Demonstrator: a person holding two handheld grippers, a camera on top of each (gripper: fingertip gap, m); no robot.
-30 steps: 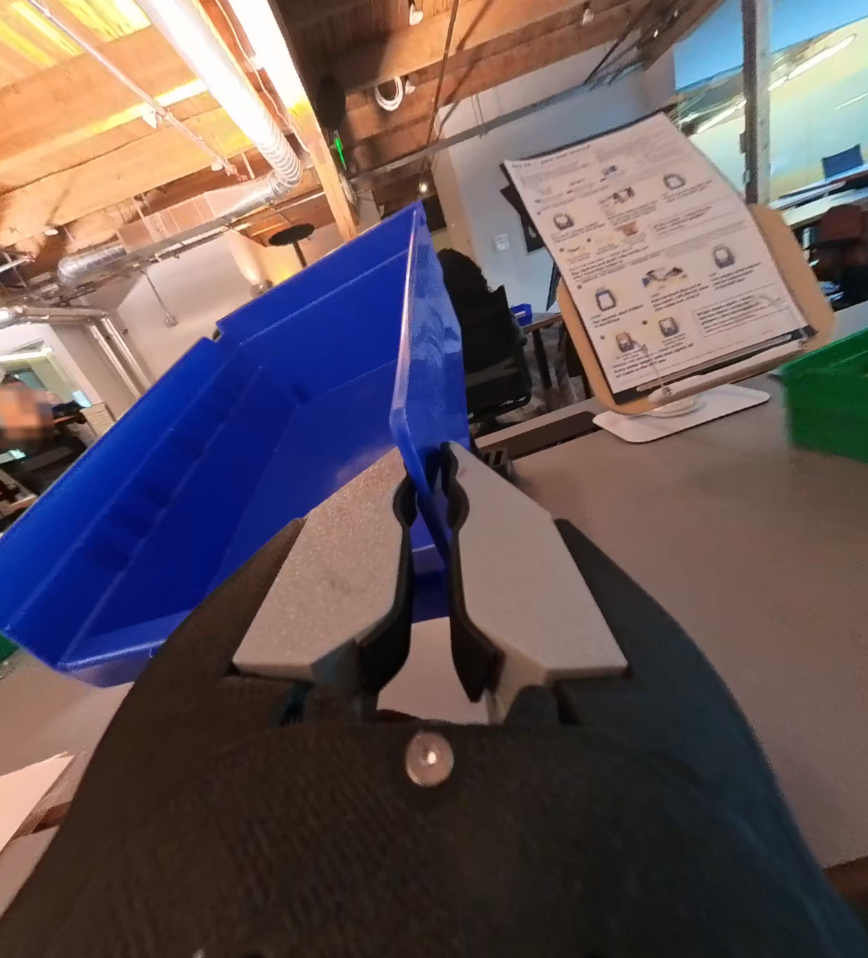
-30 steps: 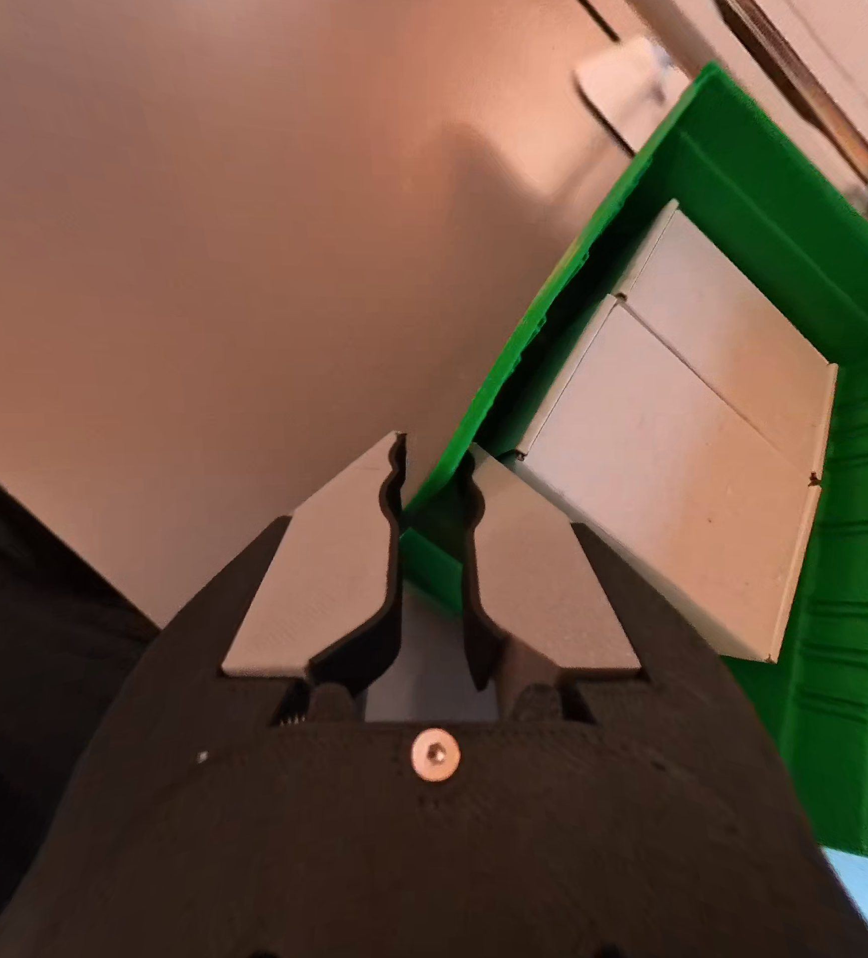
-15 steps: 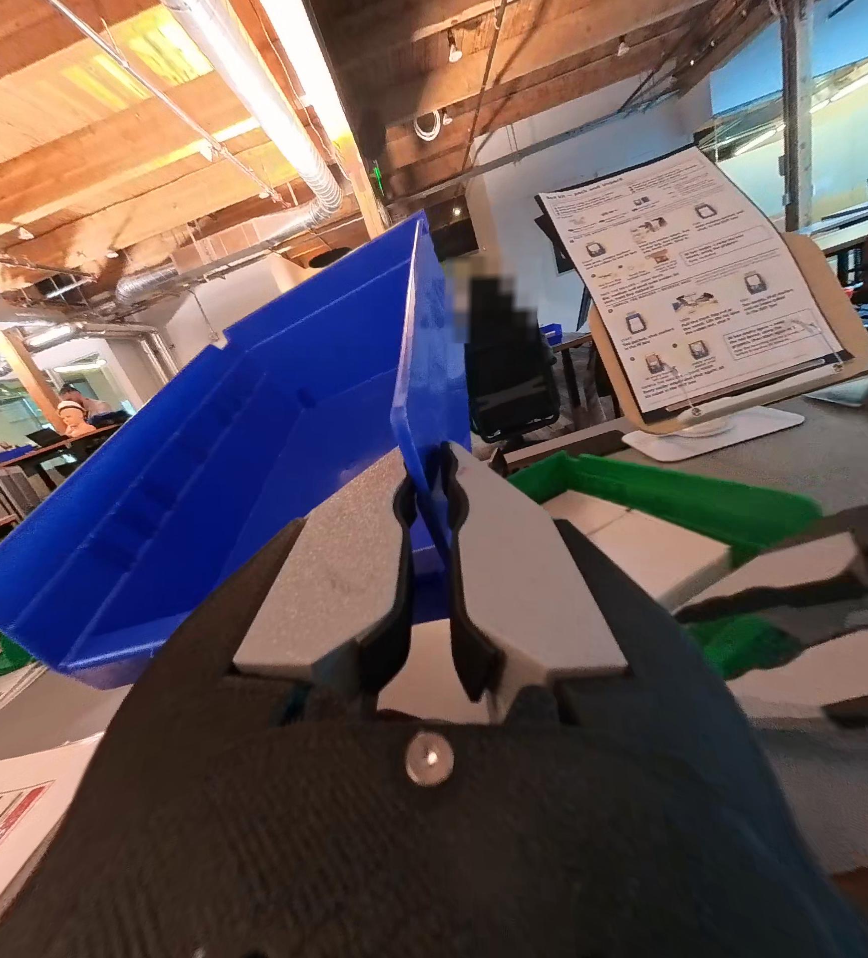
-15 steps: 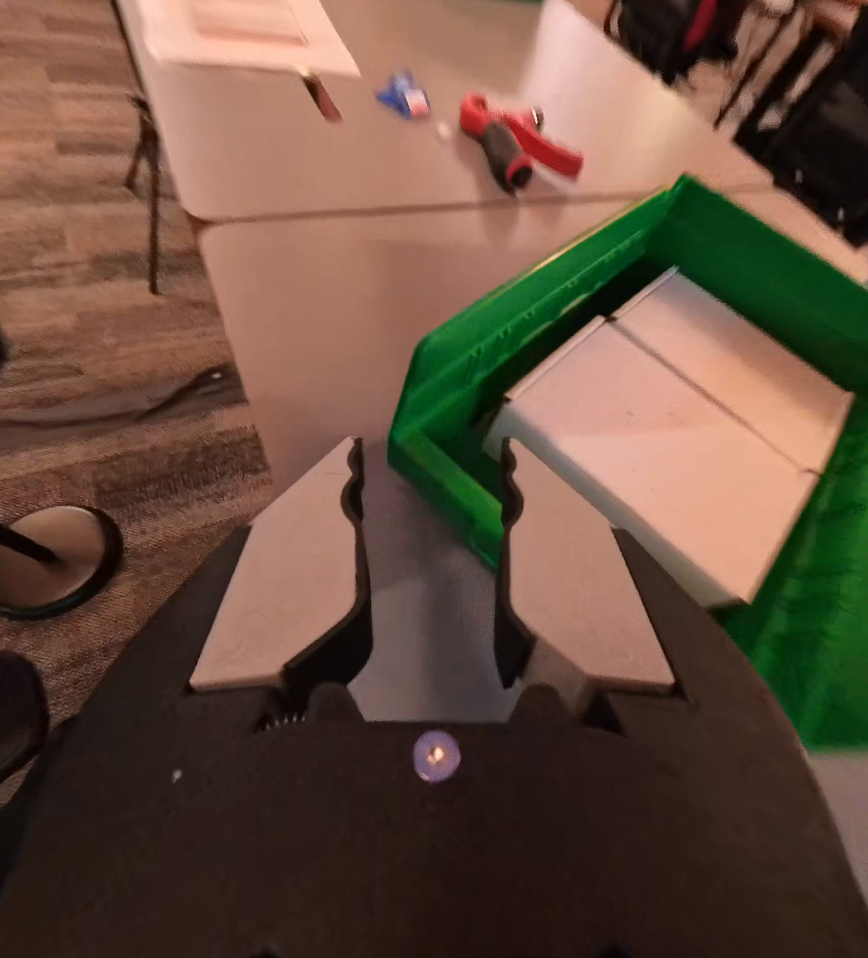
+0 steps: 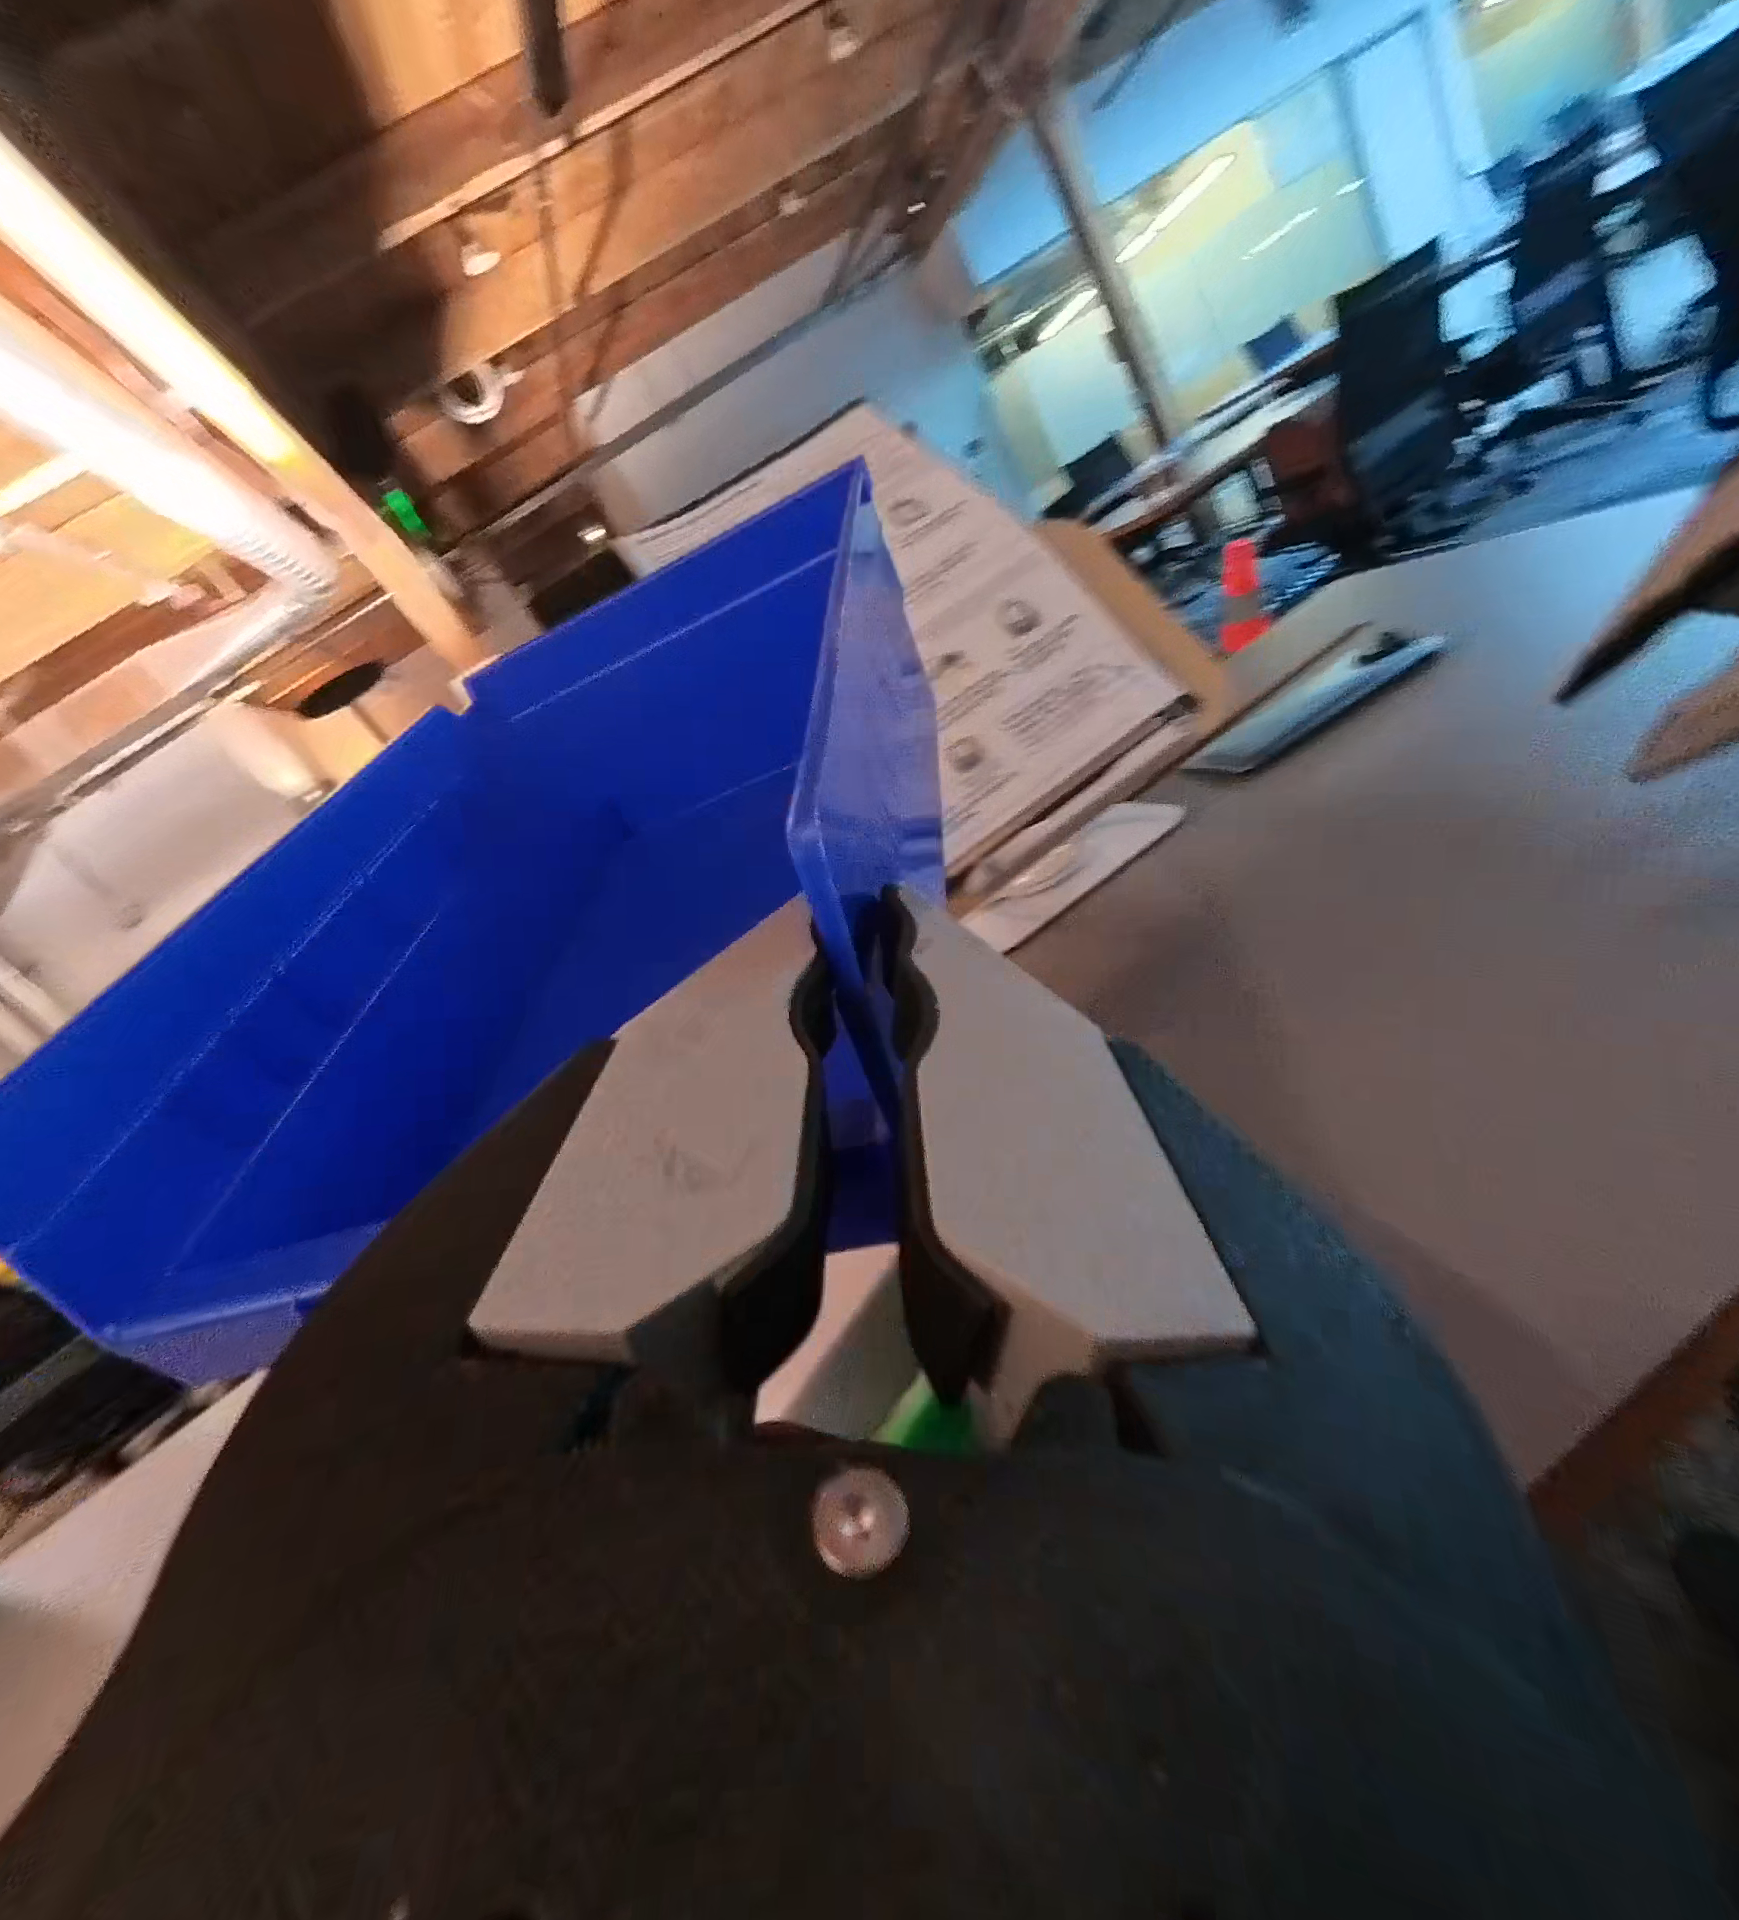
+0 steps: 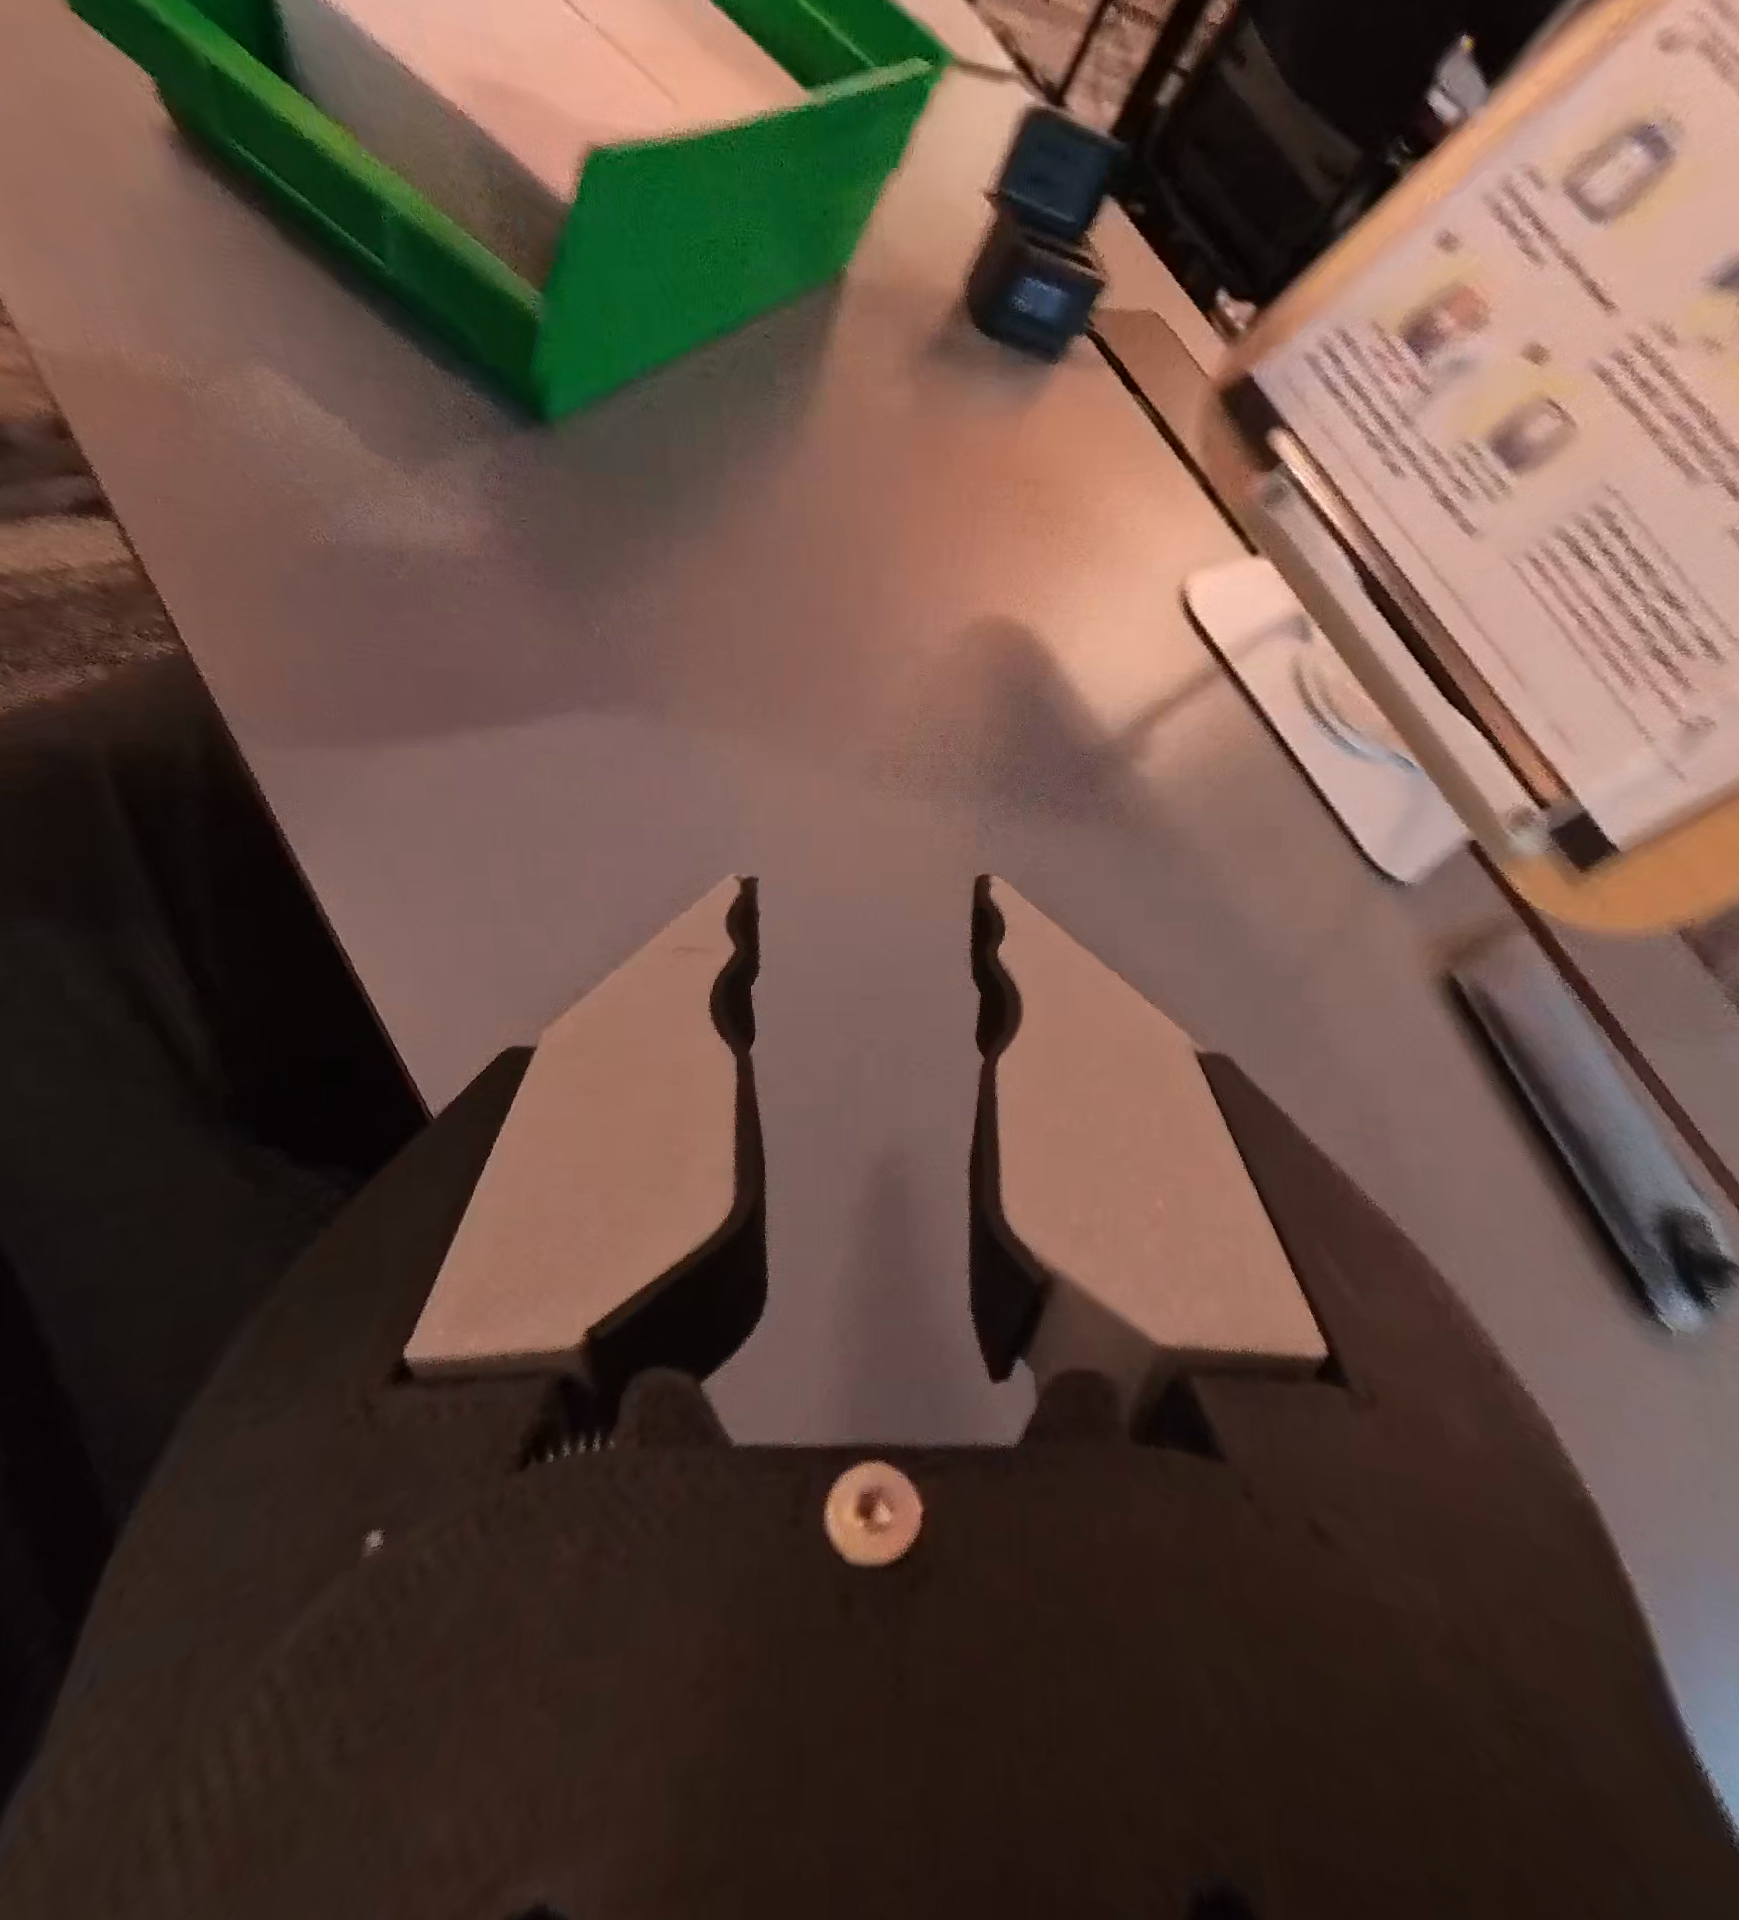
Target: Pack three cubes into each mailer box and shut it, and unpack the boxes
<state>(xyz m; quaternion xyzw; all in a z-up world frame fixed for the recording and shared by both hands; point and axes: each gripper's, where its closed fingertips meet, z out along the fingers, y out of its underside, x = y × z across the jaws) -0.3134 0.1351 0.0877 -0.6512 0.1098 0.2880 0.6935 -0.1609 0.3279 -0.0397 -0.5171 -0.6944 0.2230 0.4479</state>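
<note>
Left tool [image 5: 863, 940] clamped tight; right tool [image 6: 865, 909] spread apart, holding nothing

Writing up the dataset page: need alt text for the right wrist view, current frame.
The right gripper hangs open and empty above a grey table. A green bin holding white mailer boxes sits at the table's far end. A blurred instruction sheet on a stand is at the right.
</note>
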